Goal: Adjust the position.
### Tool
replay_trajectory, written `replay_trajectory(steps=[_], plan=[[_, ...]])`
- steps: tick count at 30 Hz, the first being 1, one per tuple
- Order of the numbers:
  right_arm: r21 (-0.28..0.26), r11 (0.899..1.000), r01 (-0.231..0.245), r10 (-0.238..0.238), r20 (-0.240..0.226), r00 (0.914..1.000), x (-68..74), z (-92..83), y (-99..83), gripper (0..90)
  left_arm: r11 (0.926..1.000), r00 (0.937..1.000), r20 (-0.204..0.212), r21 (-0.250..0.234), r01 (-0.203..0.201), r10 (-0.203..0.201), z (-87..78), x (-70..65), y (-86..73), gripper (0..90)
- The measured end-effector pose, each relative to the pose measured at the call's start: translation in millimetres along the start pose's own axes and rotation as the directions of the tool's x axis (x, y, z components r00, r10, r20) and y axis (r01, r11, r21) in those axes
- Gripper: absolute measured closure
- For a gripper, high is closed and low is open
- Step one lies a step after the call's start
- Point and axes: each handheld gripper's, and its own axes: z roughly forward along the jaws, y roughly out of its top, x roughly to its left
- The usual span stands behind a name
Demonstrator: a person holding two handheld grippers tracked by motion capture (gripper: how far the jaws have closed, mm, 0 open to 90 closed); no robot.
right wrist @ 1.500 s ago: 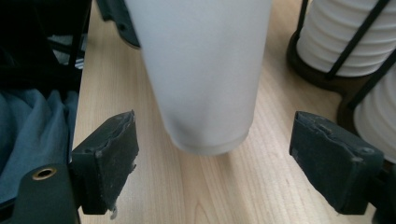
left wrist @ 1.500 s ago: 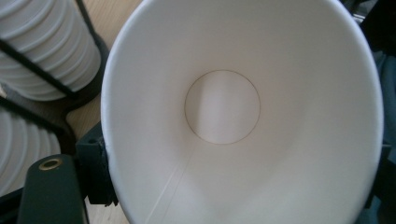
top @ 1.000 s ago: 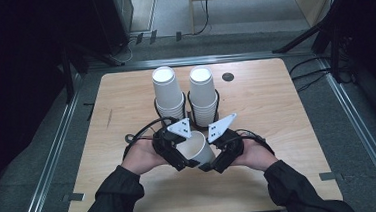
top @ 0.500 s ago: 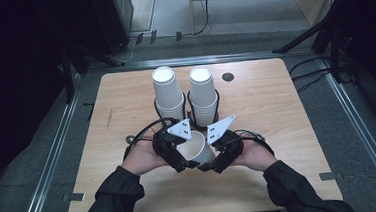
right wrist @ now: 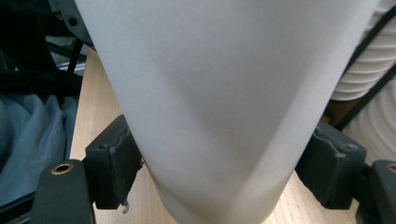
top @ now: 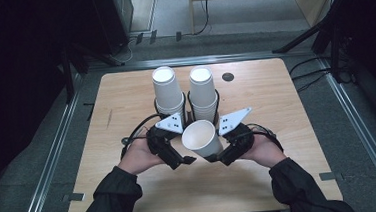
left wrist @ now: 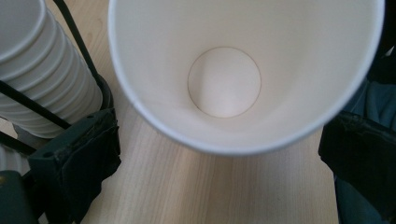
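A single white paper cup [top: 202, 139] is tilted, its mouth facing up and to the left. My right gripper [top: 219, 156] is shut on its lower body; its jaws have just been closing, and the pads [right wrist: 114, 163] press both sides of the cup [right wrist: 224, 102]. My left gripper [top: 182, 156] stands open beside the cup's mouth after its jaws have just been opening. The left gripper view looks straight into the cup [left wrist: 224, 88], with the fingers [left wrist: 79, 158] wide apart and clear of the rim.
Two tall stacks of white cups [top: 167, 90] [top: 202, 90] stand in black wire holders just behind the grippers, near the middle of the wooden table [top: 281, 179]. One stack [left wrist: 42, 79] sits close to my left jaw. A small black hole [top: 228, 76] marks the tabletop's far side.
The left jaws have spread and come off the cup. The right gripper has closed on the cup, lifted it slightly and tipped its mouth more into view.
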Motion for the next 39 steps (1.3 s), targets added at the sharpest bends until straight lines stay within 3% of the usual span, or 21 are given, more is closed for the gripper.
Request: replay_trajectory(steps=[5,11,14,17,20,25,28,37,39], plan=[[-0.028,1.000,-0.014,0.014,0.014,0.9998,-2.0,-8.3,-1.6,22.2,0.9961,0.9992,0.026,-0.082,0.033,-0.031,-2.5,2.9,-4.0,0.0],[-0.051,0.999,-0.014,0.015,0.013,0.9998,-1.9,-10.9,-2.2,22.1,0.9791,0.9961,0.053,-0.188,0.078,-0.070,0.9,3.1,-5.8,0.0],[-0.055,0.998,-0.015,0.015,-0.003,0.9999,-0.8,-8.0,-1.8,22.1,0.9730,0.9960,0.057,-0.217,0.080,-0.069,3.1,1.7,-2.8,0.0],[-0.057,0.998,-0.020,0.019,-0.020,0.9996,0.4,-5.2,-1.4,22.1,0.9635,0.9933,0.086,-0.250,0.097,-0.077,3.8,1.7,-0.6,0.0],[-0.058,0.998,-0.015,0.013,-0.033,0.9994,1.6,-0.8,-0.6,22.1,0.9624,0.9937,0.088,-0.256,0.091,-0.070,5.4,-0.2,1.0,0.0],[-0.077,0.997,-0.019,0.014,-0.061,0.9980,3.7,6.6,2.0,22.1,0.9508,0.9939,0.087,-0.296,0.091,-0.068,7.4,-3.6,3.4,0.0],[-0.093,0.995,-0.021,0.014,-0.072,0.9973,3.9,8.3,2.8,22.7,0.9379,0.9975,0.054,-0.342,0.060,-0.044,5.5,-8.0,1.4,11.7],[-0.098,0.995,-0.029,0.021,-0.078,0.9967,2.4,4.6,1.5,22.9,0.9426,0.9951,0.070,-0.322,0.089,-0.070,2.7,-6.1,1.1,19.8],[-0.080,0.996,-0.050,0.043,-0.088,0.9953,1.1,5.0,1.6,18.7,0.9493,0.9958,0.055,-0.302,0.087,-0.073,3.1,-5.1,0.5,19.7]])
